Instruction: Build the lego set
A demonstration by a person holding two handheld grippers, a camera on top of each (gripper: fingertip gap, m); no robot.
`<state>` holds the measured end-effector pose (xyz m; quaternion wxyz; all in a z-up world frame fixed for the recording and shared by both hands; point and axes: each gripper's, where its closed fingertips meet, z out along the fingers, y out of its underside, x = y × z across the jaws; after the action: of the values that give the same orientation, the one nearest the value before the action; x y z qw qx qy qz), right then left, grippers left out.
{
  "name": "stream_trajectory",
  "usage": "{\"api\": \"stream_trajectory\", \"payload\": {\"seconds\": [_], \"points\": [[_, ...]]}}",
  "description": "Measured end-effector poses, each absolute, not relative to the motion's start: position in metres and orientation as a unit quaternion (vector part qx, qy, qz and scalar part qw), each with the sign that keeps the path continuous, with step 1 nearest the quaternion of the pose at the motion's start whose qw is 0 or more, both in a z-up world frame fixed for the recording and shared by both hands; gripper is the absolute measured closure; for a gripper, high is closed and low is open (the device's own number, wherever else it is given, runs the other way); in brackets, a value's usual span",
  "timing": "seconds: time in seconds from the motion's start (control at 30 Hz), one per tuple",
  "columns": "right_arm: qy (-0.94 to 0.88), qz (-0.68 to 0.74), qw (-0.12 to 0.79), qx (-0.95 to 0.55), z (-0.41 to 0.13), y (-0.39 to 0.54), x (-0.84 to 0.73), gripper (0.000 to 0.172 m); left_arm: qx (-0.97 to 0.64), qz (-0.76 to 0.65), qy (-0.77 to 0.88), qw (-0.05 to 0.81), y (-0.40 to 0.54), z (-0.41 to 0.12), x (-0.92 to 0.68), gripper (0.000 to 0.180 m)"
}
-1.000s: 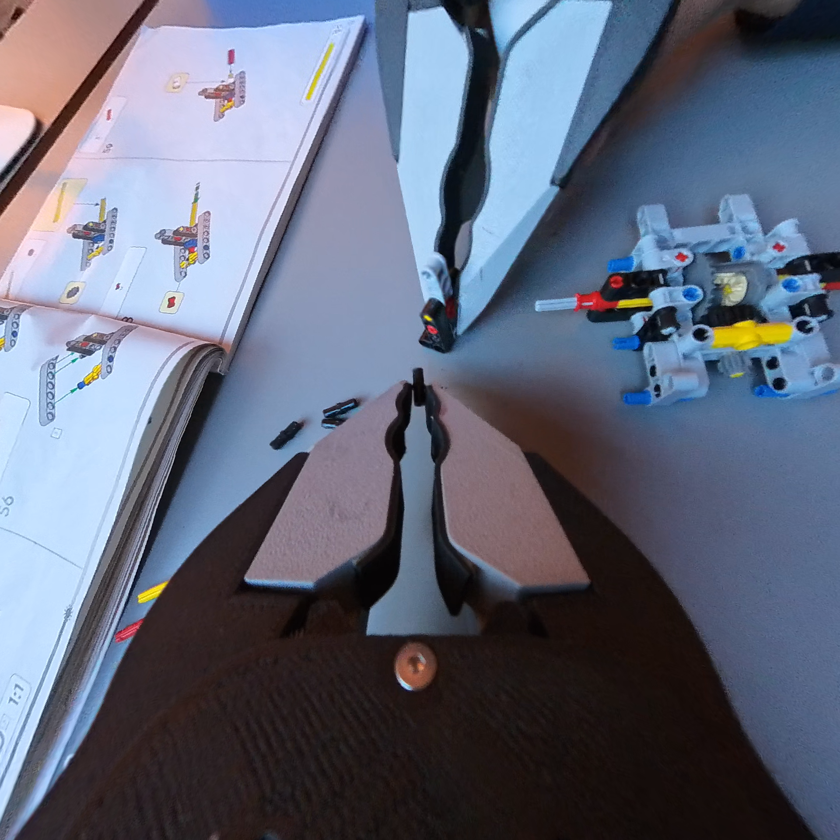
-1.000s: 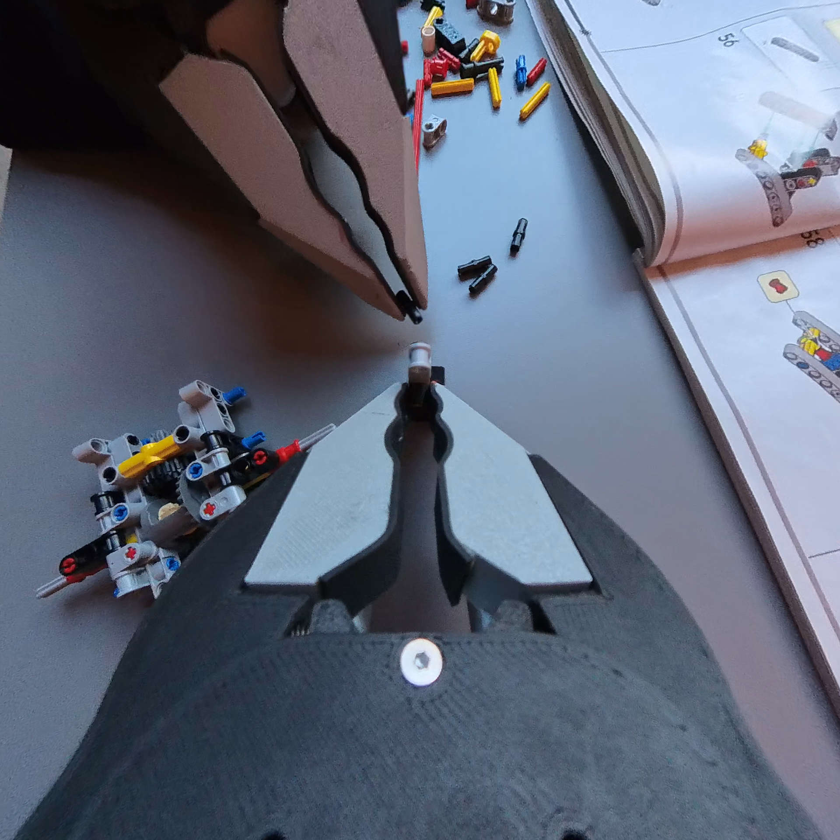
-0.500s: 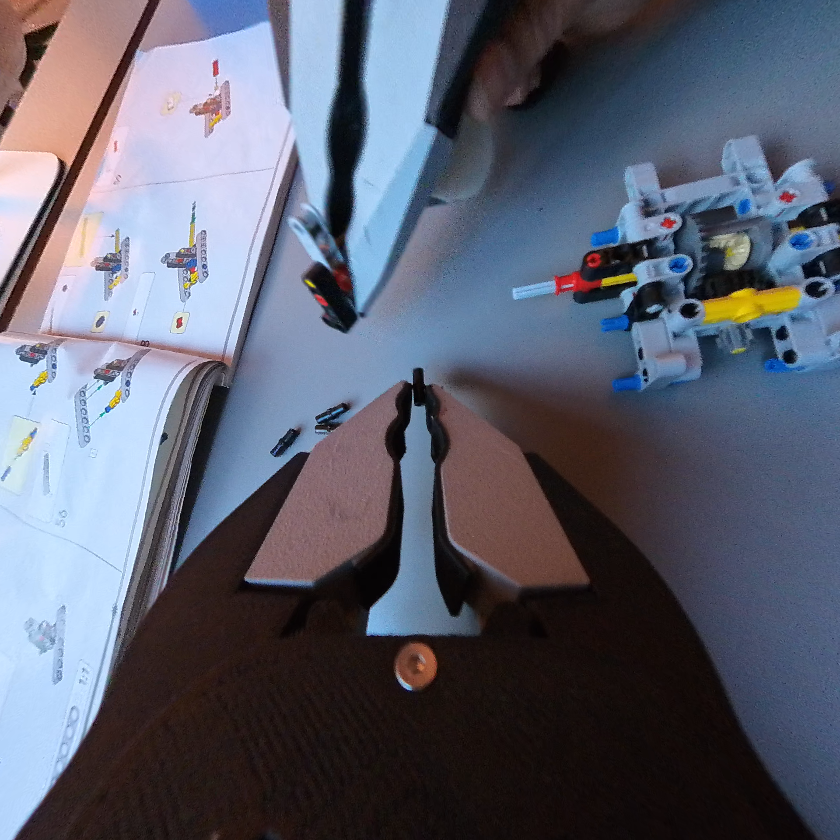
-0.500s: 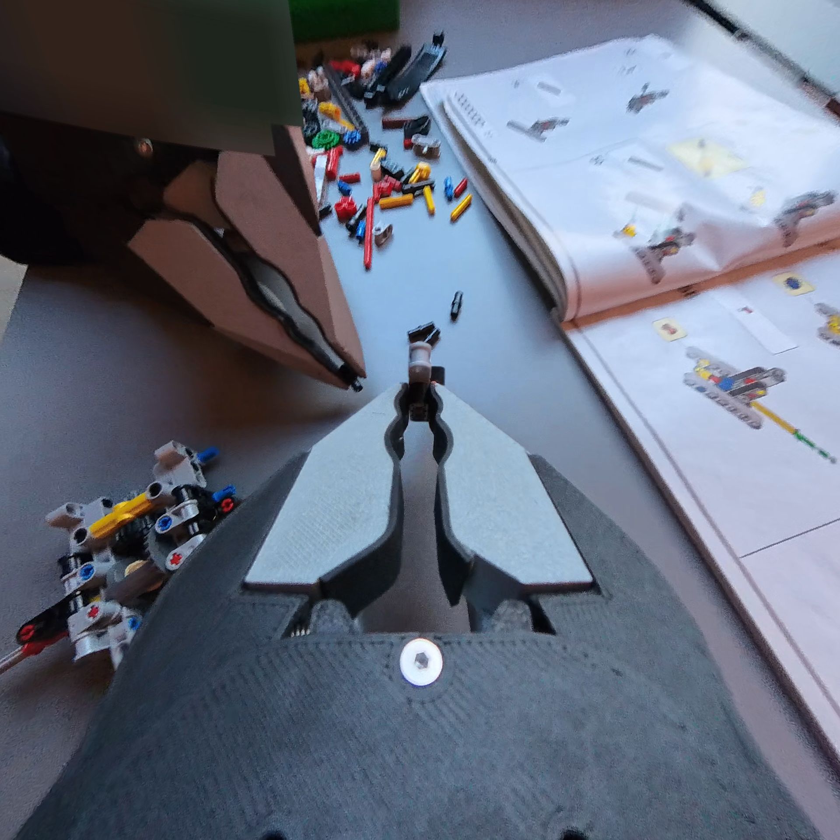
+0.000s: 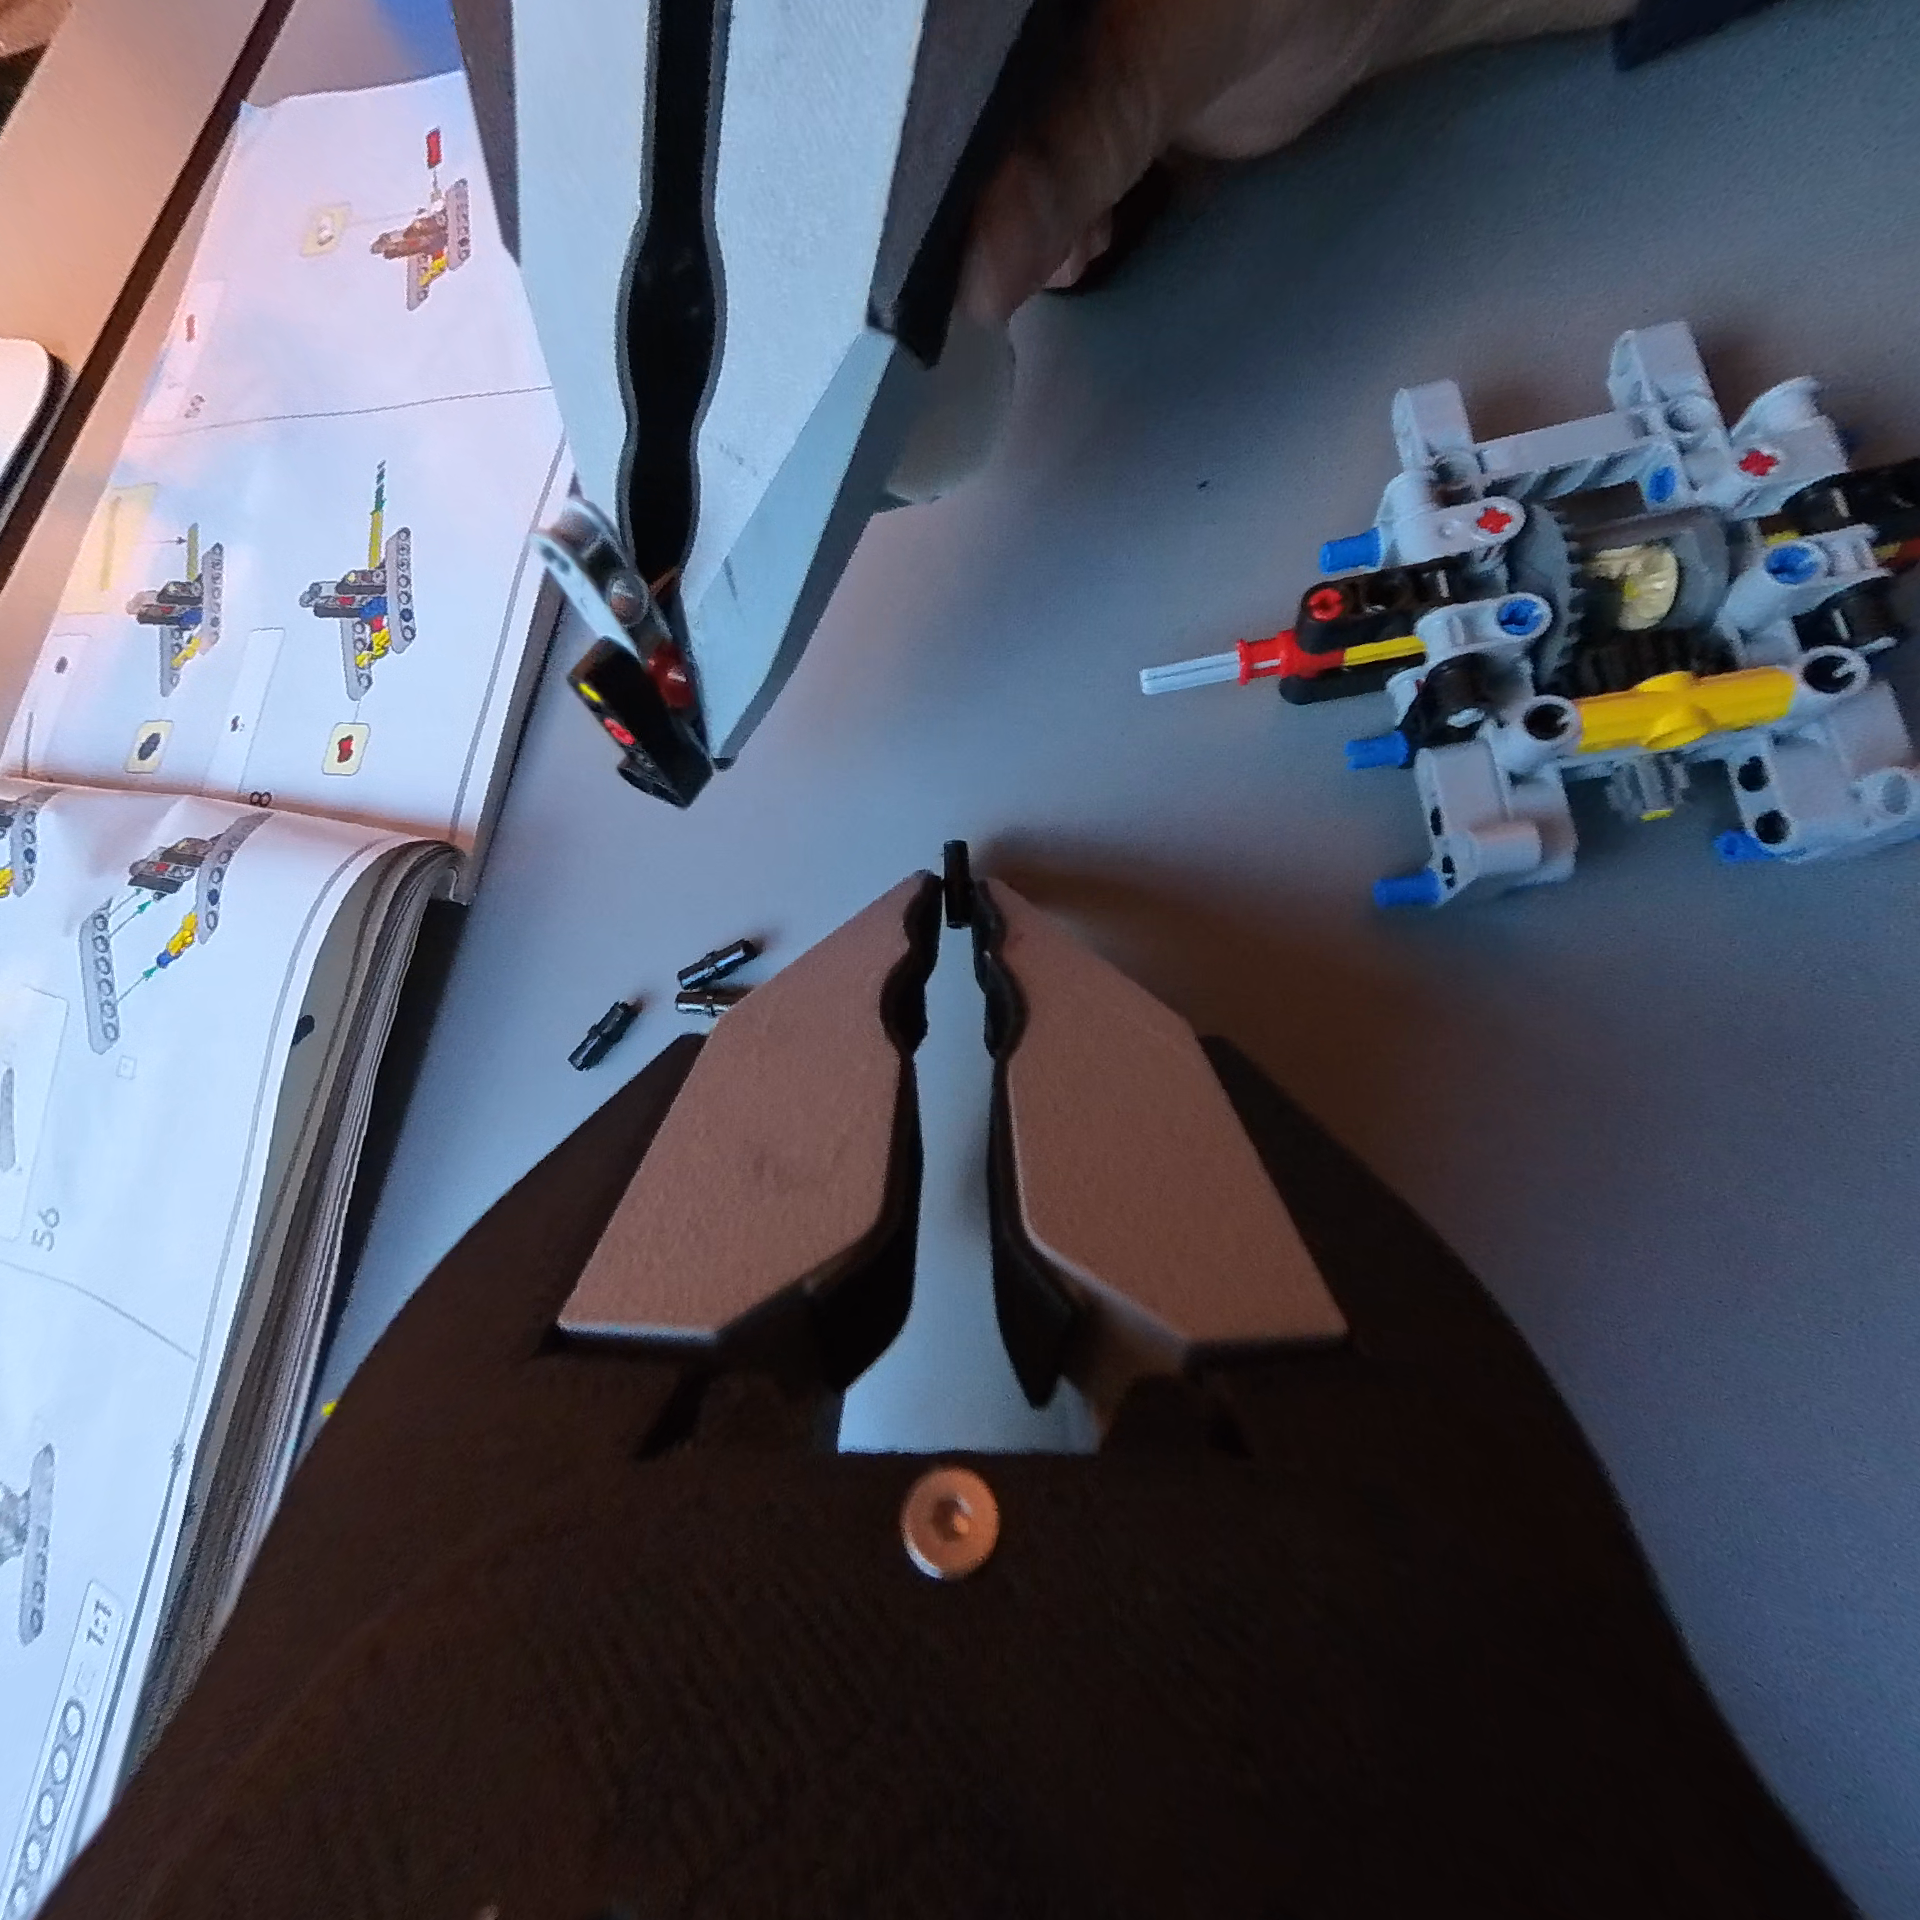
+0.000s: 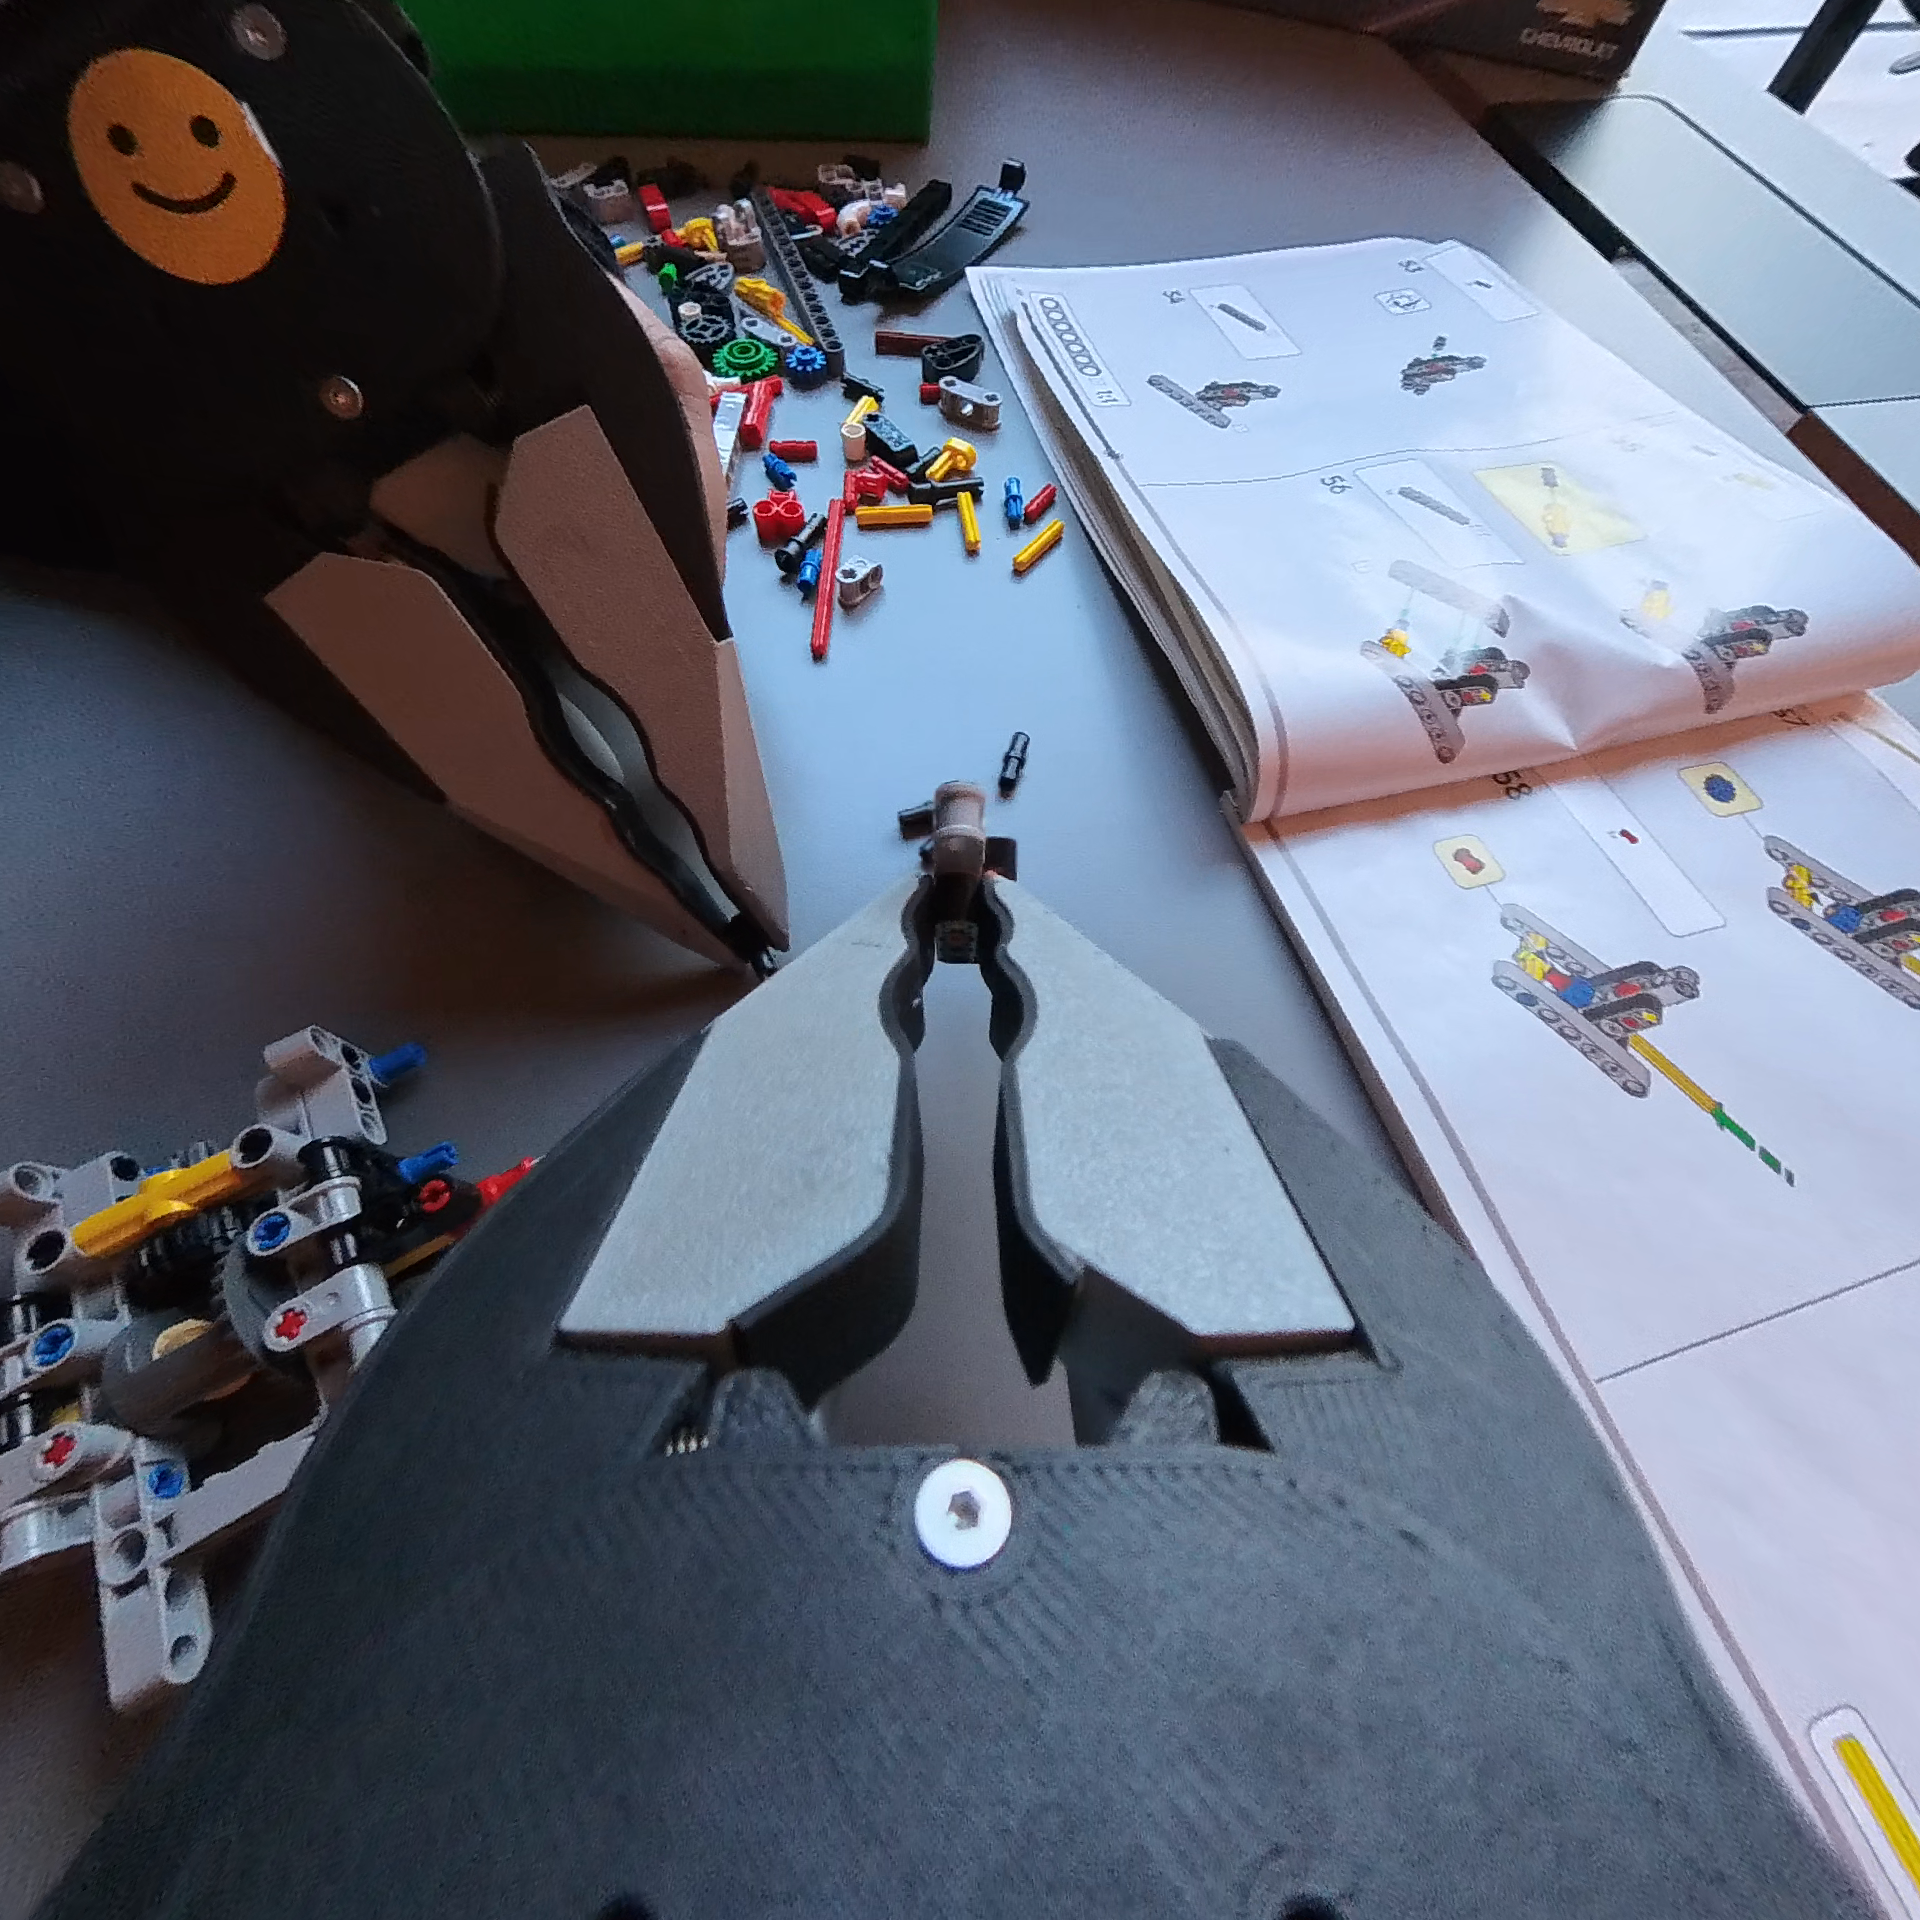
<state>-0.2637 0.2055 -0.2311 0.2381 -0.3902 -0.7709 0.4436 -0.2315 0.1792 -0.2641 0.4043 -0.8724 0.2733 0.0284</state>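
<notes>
My left gripper [image 5: 954, 906], with brown fingers, is shut on a small black pin [image 5: 954, 878] that sticks out past its tips just above the grey table. It also shows in the right wrist view [image 6: 756, 951] at the left, pin at its tip. My right gripper [image 6: 954, 899], with grey fingers, is shut on a small black and grey piece [image 6: 956, 831] with red and yellow pins. In the left wrist view that piece [image 5: 634, 686] hangs at the right gripper's tips [image 5: 694, 732], left of and beyond my left fingertips, apart from the pin.
A grey, black and yellow built assembly [image 5: 1662, 644] lies on the table [image 5: 1351, 1039], also seen in the right wrist view [image 6: 187, 1278]. An open instruction booklet [image 5: 260, 623] [image 6: 1558, 520], three loose black pins [image 5: 717, 961], a heap of loose parts [image 6: 831, 416] and a green box [image 6: 675, 62] lie around. There is about 5 centimeters between the tips of the two grippers.
The right gripper has moved left and closer in the left wrist view, still holding its piece, and its camera has tilted up. The left gripper has kept the black pin, nearly still.
</notes>
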Motion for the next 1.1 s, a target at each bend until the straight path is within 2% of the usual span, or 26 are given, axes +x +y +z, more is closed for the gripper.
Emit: {"api": "stream_trajectory", "payload": {"seconds": [0.7, 0.9, 1.1], "points": [[-0.757, 0.490, 0.201, -0.383, -0.222, 0.201, -0.258, 0.167, -0.879, 0.024, 0.254, 0.403, 0.178, -0.263, -0.241, 0.177], [-0.705, 0.609, 0.205, -0.300, -0.181, 0.195, -0.239, 0.168, -0.848, -0.046, 0.191, 0.492, 0.180, -0.221, -0.249, 0.178], [-0.700, 0.625, 0.223, -0.265, -0.173, 0.191, -0.232, 0.167, -0.795, -0.111, 0.168, 0.573, 0.177, -0.183, -0.247, 0.178]]}}
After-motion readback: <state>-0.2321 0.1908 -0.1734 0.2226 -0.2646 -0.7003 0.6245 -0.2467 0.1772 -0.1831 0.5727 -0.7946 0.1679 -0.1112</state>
